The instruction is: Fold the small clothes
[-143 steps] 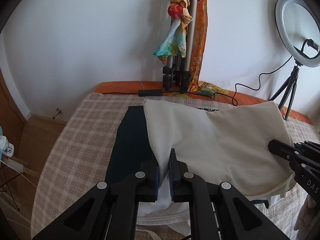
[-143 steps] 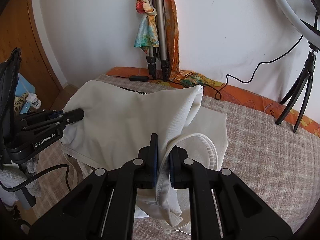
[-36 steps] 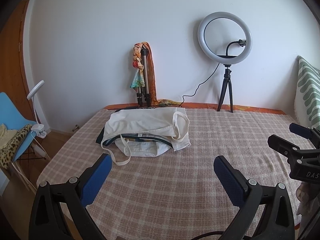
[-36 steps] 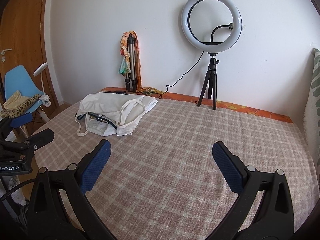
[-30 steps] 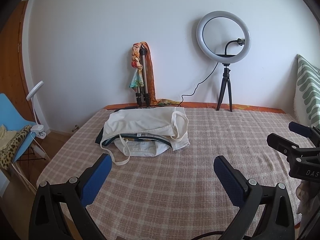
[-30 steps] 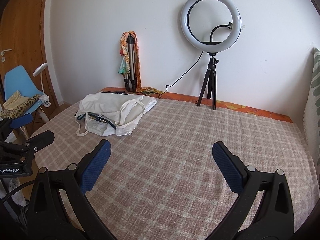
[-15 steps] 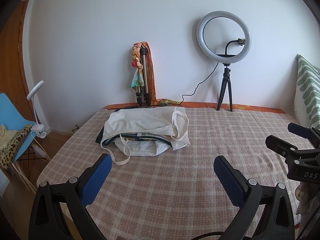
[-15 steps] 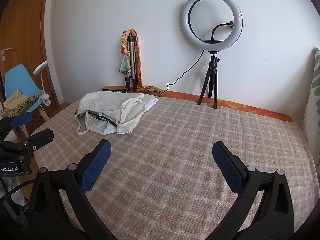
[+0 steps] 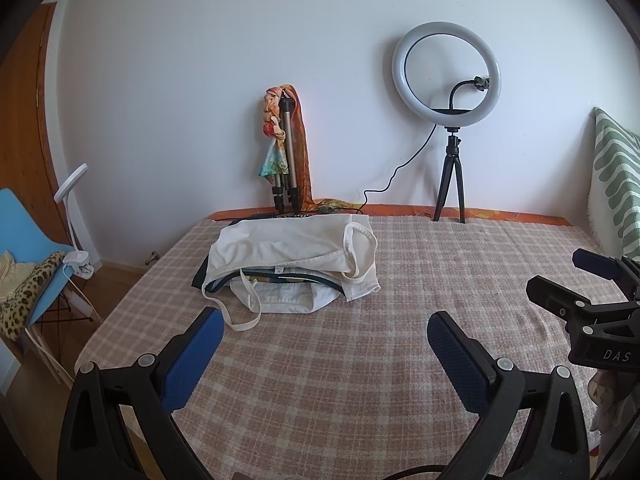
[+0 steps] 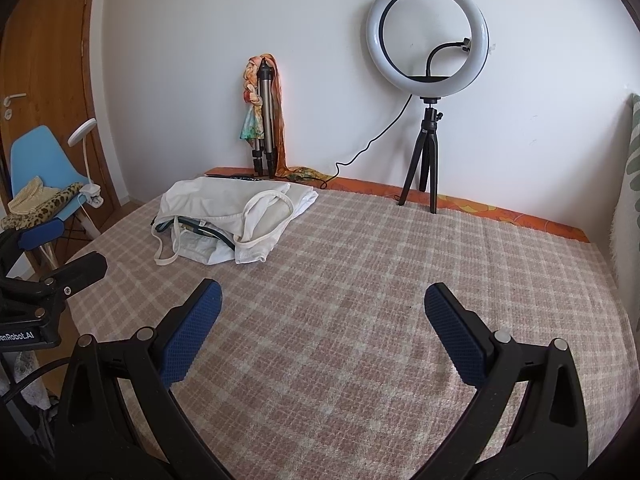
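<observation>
Both grippers [image 9: 326, 330] [image 10: 322, 302] wide apart (empty)

Bed cover [image 9: 360, 360]: pink-beige and cream check. Orange patterned sheet [image 10: 500, 210] along far edge of bed.
Clothes pile [image 9: 292, 256] near far left corner of bed: cream-white top, dark teal trim and dark garment beneath.
Left gripper [image 9: 320, 344], right gripper [image 10: 320, 320]: black frames, blue textured pads.
Ring light [image 10: 428, 32]: white ring, black tripod.
Scarf [image 9: 276, 136] on grey tripod: orange, red, turquoise print.
Chair [image 10: 40, 160]: light blue; leopard-print cloth on it.
Wall white; door [image 10: 44, 40] brown wood.
Cushion [image 9: 616, 184]: white with green stripes.
</observation>
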The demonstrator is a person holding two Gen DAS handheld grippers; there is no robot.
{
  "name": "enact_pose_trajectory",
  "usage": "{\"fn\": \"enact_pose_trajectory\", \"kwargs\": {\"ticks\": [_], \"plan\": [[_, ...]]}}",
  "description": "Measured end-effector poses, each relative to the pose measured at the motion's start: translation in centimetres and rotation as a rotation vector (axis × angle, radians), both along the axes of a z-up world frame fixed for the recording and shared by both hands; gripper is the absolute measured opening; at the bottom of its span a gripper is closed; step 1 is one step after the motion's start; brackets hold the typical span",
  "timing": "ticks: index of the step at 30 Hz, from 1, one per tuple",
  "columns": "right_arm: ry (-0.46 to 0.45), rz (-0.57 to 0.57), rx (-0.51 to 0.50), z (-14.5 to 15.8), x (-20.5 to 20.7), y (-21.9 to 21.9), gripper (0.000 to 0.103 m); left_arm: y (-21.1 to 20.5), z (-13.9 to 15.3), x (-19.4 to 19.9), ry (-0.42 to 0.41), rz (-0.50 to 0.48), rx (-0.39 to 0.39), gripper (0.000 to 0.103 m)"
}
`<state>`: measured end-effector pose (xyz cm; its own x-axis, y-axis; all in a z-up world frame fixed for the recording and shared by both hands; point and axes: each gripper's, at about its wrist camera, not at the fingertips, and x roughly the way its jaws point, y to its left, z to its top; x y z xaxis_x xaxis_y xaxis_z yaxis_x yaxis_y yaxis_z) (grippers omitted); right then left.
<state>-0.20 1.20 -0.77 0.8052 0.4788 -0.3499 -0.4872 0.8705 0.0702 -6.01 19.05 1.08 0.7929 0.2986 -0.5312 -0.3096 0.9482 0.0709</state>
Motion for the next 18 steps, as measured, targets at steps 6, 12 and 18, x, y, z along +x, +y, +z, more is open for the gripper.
{"fn": "enact_pose_trajectory", "kwargs": {"ticks": [6,12,18], "plan": [[0.0,0.006,-0.002,-0.3,0.01,-0.03,0.103,0.08,0.02,-0.06,-0.002,0.003,0.0,0.103],[0.001,0.007,-0.003,-0.25,0.02,-0.05,0.103,0.04,0.01,-0.07,0.0,0.003,0.002,0.103],[0.0,0.009,-0.004,-0.33,0.06,-0.07,0.103,0.1,0.01,-0.11,0.0,0.003,-0.001,0.103]]}}
